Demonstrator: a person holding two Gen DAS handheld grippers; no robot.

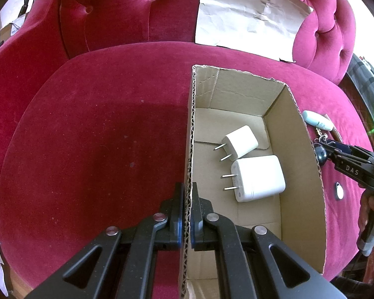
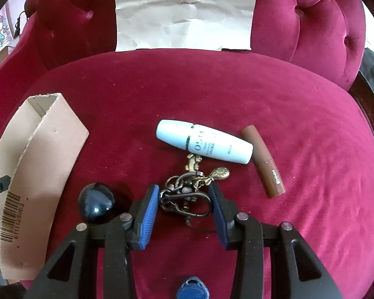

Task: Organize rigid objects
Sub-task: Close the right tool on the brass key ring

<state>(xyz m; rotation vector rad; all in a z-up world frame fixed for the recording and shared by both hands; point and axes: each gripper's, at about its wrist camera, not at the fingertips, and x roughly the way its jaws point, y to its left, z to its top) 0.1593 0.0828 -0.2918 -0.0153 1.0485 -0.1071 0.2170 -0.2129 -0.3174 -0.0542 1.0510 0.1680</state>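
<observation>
My left gripper (image 1: 187,191) is shut on the left wall of an open cardboard box (image 1: 190,129) that stands on a red velvet seat. Two white plug chargers, a small one (image 1: 241,142) and a larger one (image 1: 258,178), lie inside. My right gripper (image 2: 184,194) is open, its blue pads on either side of a metal key ring bunch (image 2: 187,194) on the seat. A white bottle (image 2: 203,140) and a brown tube (image 2: 264,160) lie just beyond it. A dark glossy ball (image 2: 96,203) lies to its left. The box (image 2: 37,164) is at the far left.
A blue key fob (image 2: 192,289) lies under the right gripper. A crumpled sheet of paper (image 2: 184,10) leans against the tufted backrest. A small silver oval tag (image 1: 339,190) lies on the seat right of the box. The seat's left half (image 1: 87,137) is bare velvet.
</observation>
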